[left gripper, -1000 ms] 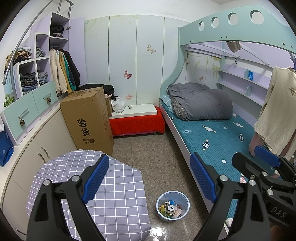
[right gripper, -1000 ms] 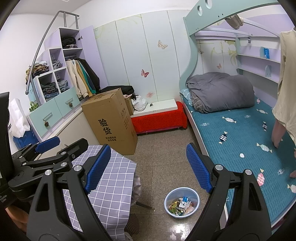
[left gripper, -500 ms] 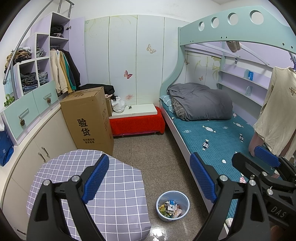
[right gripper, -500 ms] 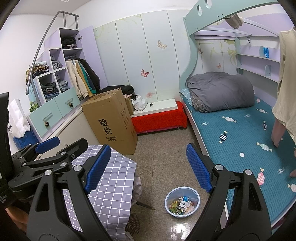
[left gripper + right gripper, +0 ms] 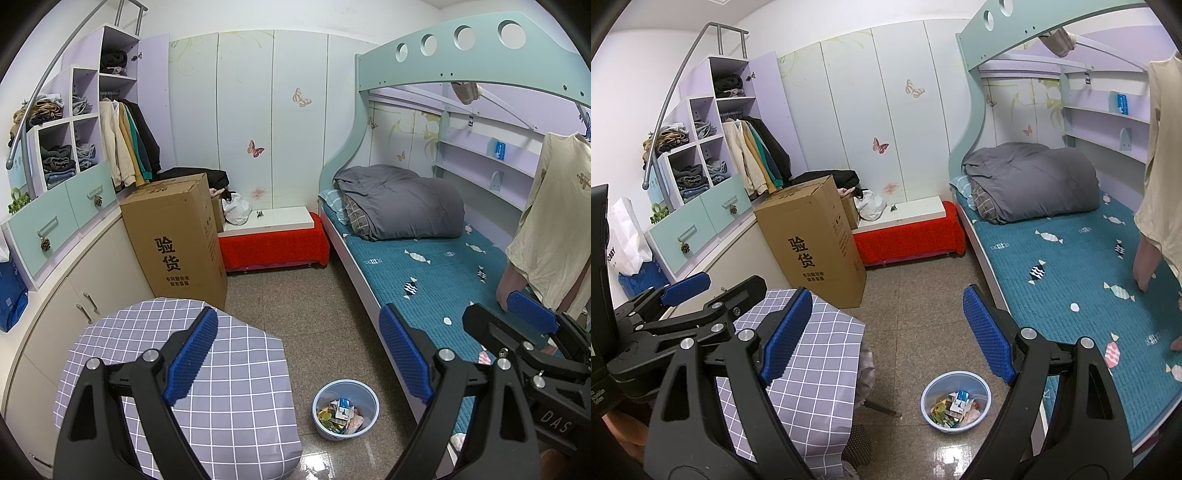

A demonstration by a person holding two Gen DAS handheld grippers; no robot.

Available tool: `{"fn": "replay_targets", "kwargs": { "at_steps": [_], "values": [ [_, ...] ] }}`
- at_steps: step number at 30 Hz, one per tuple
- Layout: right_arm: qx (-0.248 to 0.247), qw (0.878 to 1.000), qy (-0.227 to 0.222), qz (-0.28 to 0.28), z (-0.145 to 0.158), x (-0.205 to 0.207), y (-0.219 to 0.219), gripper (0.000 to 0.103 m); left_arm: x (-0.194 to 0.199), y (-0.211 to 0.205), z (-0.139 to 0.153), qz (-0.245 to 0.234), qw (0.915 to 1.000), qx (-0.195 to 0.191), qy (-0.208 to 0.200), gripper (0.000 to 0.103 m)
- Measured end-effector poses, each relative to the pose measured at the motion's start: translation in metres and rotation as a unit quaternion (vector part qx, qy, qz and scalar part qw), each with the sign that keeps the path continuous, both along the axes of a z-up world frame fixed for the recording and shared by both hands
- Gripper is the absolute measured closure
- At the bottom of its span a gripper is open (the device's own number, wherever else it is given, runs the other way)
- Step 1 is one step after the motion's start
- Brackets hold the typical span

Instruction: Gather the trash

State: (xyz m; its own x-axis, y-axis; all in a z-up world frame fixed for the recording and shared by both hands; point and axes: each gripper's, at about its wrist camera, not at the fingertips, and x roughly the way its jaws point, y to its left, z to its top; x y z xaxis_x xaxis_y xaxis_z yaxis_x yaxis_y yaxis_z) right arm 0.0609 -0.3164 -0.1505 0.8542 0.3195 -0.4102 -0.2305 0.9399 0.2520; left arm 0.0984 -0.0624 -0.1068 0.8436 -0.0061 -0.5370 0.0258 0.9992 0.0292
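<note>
A small blue bin (image 5: 345,410) (image 5: 956,401) stands on the tiled floor beside the bed, holding several wrappers and cartons. My left gripper (image 5: 299,354) hangs open high above the floor, its blue pads empty, the bin below and between them. My right gripper (image 5: 888,330) is open and empty too, held level with the left one. Each gripper shows in the other's view: the right one (image 5: 532,317) at the right edge over the bed, the left one (image 5: 687,288) at the left edge.
A table under a grey checked cloth (image 5: 207,384) stands at lower left. A tall cardboard box (image 5: 177,240), a red-covered low bench (image 5: 273,243), cabinets (image 5: 74,295) and a bunk bed with a teal mattress (image 5: 436,273) ring the floor. A cream shirt (image 5: 550,214) hangs at right.
</note>
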Motion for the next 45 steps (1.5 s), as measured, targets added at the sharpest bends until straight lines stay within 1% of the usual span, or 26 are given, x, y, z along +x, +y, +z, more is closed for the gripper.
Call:
{"fn": "replay_targets", "kwargs": {
  "at_steps": [29, 38, 45],
  "values": [
    [-0.001, 1.000, 0.001, -0.002, -0.001, 0.000, -0.003, 0.020, -0.001, -0.004, -0.004, -0.004, 1.0000, -0.001, -0.002, 0.016],
    [-0.003, 1.000, 0.000, -0.006, -0.003, -0.006, 0.000, 0.020, -0.005, -0.001, -0.003, -0.007, 1.0000, -0.002, -0.002, 0.016],
    [-0.004, 1.000, 0.005, -0.010, -0.005, -0.013, 0.011, 0.020, -0.014, 0.007, -0.005, -0.009, 1.0000, -0.005, 0.000, 0.016]
  ]
}}
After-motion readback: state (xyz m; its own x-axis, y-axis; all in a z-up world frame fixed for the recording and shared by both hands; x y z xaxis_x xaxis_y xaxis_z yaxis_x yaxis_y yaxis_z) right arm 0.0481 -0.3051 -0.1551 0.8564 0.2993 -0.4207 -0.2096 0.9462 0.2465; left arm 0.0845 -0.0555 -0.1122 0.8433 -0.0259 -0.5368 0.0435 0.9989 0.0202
